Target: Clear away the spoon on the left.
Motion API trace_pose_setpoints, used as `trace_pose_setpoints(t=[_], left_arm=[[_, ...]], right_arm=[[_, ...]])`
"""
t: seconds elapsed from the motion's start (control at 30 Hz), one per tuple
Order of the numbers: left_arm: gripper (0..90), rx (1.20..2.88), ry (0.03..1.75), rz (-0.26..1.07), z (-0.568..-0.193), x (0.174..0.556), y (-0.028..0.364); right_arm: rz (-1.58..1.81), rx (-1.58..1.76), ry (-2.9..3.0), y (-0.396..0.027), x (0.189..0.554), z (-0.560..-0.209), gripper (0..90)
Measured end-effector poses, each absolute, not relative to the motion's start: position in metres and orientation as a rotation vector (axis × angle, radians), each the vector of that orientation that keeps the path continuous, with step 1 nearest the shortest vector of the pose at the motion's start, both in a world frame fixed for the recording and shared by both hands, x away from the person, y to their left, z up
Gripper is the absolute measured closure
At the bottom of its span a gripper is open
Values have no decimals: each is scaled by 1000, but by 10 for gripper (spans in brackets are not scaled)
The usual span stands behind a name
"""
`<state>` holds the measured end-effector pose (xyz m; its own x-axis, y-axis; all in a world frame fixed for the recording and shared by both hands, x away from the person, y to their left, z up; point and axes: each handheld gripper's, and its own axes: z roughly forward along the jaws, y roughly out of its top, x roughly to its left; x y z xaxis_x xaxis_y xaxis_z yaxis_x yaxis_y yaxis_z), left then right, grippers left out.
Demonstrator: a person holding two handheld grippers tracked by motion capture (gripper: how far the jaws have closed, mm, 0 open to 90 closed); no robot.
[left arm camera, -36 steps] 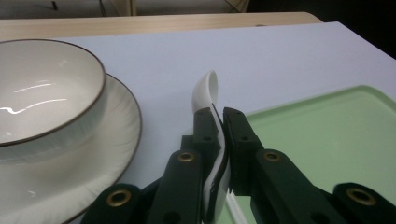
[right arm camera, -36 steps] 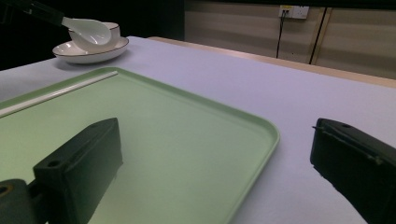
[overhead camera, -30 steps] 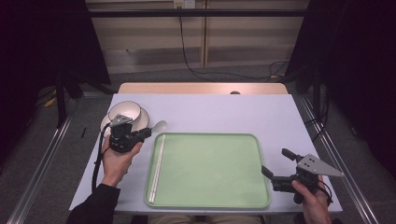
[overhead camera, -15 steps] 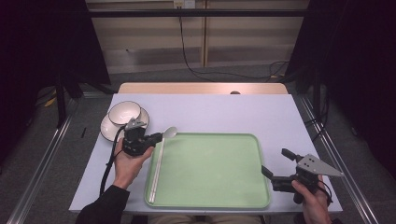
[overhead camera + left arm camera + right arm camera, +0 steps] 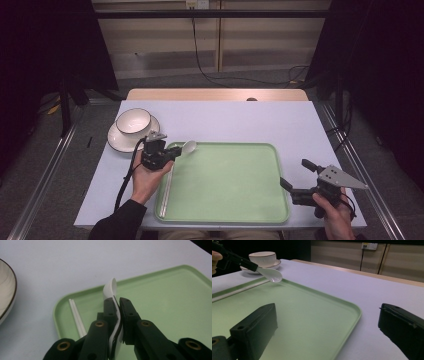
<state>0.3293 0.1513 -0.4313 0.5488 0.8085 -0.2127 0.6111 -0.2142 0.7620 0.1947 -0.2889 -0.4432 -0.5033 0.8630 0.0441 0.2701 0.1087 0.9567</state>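
A white ceramic spoon (image 5: 188,147) hangs over the far left corner of the green tray (image 5: 235,200), its handle clamped in my left gripper (image 5: 172,152). In the left gripper view the jaws pinch the spoon (image 5: 110,287) by its handle, bowl pointing away. A pair of white chopsticks (image 5: 167,186) lies along the tray's left side, also seen as chopsticks (image 5: 77,317) under the jaws. My right gripper (image 5: 295,175) rests open at the tray's near right corner with nothing between its jaws. From the right gripper view the spoon (image 5: 270,274) hovers just above the tray rim (image 5: 352,307).
A white bowl (image 5: 133,121) with a dark rim stands on a saucer (image 5: 120,141) at the table's left, behind my left hand. The white tabletop (image 5: 250,120) stretches beyond the tray. Dark floor and metal rails flank the table.
My left gripper has carried the spoon from beside the bowl rightward and down to the tray's far left corner. The right gripper has stayed where it was.
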Motion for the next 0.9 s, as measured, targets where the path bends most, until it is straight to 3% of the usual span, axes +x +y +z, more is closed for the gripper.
trace_pose_setpoints(t=[0.9], left_arm=[[835, 1981, 1209, 281, -455, 321, 150]], right_arm=[[1404, 1098, 1858, -288, 195, -444, 20]])
